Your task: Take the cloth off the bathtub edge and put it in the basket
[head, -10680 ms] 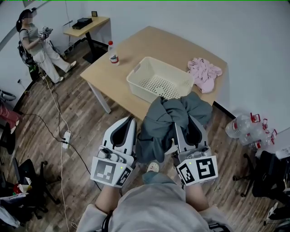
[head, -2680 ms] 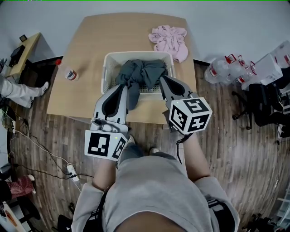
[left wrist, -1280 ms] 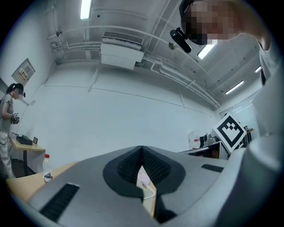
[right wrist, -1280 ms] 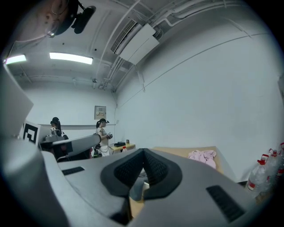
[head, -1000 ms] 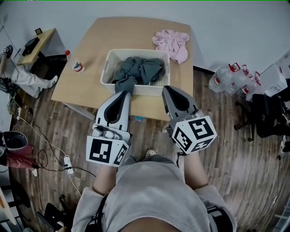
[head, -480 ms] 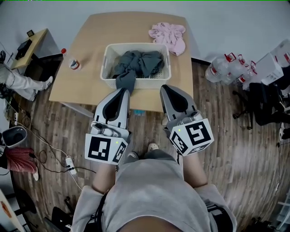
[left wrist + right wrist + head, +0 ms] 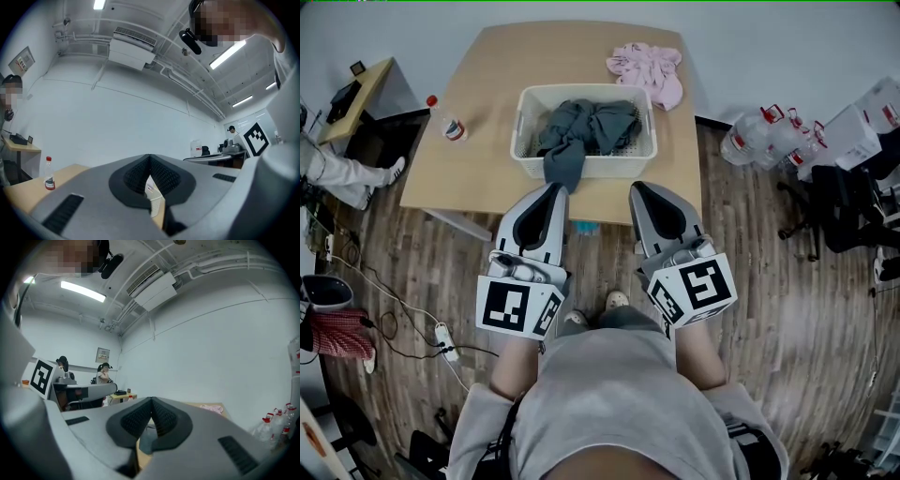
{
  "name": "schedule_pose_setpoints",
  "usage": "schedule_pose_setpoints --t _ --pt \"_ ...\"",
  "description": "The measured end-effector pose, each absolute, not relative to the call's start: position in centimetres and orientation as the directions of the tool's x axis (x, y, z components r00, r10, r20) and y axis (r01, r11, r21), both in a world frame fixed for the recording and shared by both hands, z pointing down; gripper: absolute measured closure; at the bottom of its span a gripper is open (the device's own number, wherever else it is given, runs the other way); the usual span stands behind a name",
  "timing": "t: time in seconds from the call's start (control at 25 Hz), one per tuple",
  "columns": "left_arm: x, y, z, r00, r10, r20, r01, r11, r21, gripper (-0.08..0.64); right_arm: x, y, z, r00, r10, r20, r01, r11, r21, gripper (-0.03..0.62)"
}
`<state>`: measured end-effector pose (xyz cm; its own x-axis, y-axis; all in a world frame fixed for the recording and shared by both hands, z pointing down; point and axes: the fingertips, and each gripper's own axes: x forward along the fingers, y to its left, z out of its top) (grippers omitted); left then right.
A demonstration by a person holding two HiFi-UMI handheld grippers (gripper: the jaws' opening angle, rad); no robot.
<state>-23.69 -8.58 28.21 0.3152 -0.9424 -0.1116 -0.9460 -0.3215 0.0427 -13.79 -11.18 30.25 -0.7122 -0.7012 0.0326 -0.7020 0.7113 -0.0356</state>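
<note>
**A:** Entry: where is the grey cloth (image 7: pixel 584 127)?

**B:** It lies in the white basket (image 7: pixel 623 166), upper centre of the head view, on the counter (image 7: pixel 487 94). Most of it is bunched in the middle of the basket. One flap hangs over the near rim and down the front wall.

**A:** And the tools?

**B:** The left tool (image 7: pixel 553 190) and the right tool (image 7: pixel 639 190) sit lower in the frame than the basket, over the counter's near edge, and neither touches the cloth. In each tool's own view the pads meet at the tips with nothing between them, so both are closed and empty.

**A:** How will the cloth handle?

**B:** Judged soft, limp and light. It drapes and creases freely, so it won't keep any shape when lifted and loose ends will trail. It isn't fragile, and it's unlikely to slip on ribbed pads. The main risk is a trailing end catching on the basket rim.

**A:** Where should the person take hold if the flap needs tucking in?

**B:** Either on the flap itself, close to where it crosses the rim, or on the thick bunched fold at the centre. A thick fold gives the pads more to grip than a single layer.

**A:** Anything else nearby?

**B:** A pink cloth (image 7: pixel 645 70) lies on the counter just beyond the basket, toward the upper right. A bottle (image 7: pixel 445 120) stands at the counter's left edge. Neither seems to be involved.
</note>
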Motion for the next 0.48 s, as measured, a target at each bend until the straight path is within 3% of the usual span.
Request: schedule_pose_setpoints --t 0.48 --pt "-24.1 -7.4 28.3 0.323 -0.939 -0.118 -0.943 -0.330 0.049 0.545 -14.3 -9.8 29.9 -0.713 -0.700 0.029 -0.701 0.713 -0.024 0.583"
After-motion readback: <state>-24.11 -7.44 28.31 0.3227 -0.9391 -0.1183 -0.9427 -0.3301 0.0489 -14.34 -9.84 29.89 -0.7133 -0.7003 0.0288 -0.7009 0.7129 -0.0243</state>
